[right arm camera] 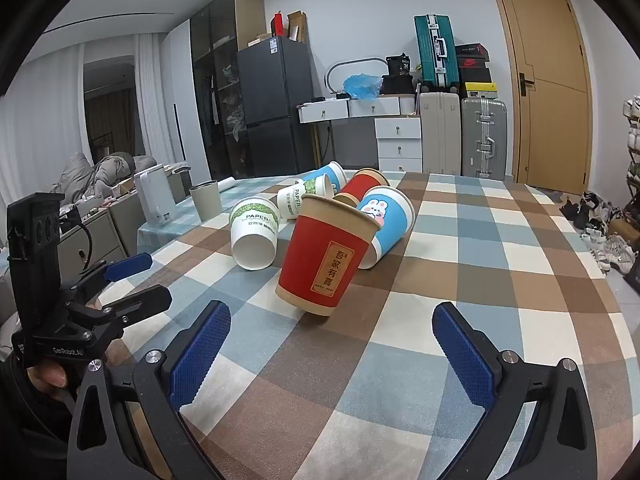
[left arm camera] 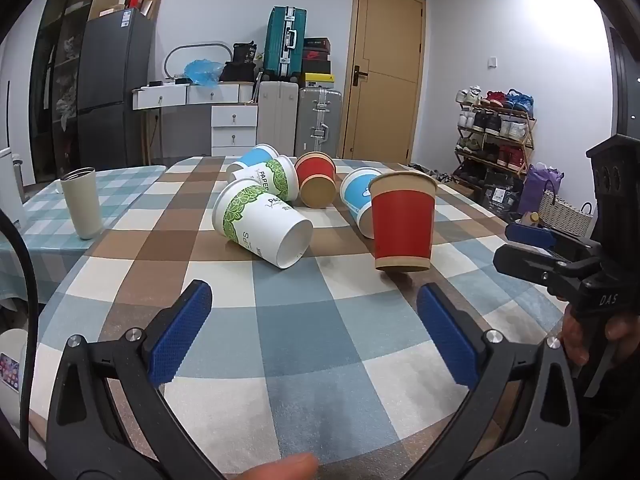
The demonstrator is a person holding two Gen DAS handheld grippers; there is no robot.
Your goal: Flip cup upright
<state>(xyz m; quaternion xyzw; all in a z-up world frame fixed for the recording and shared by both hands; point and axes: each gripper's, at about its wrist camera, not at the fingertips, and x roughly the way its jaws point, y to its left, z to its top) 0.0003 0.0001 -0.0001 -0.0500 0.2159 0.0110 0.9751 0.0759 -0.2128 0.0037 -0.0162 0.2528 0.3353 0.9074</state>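
Checkered tabletop [left arm camera: 304,344], red cup [left arm camera: 402,222] upright near me, others tipped behind. Both grippers' fingers are spread wide, holding nothing. Paper's light and crushable, so I'd pinch mid-wall gently.

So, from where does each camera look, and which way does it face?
Left wrist: sits on the left tongs, faces the upright red cup and the door; the open right tongs show at right.
Right wrist: sits on the right tongs, faces the same red cup and the fridge; the left tongs show at left.
Shared: cups, checked table, suitcases.
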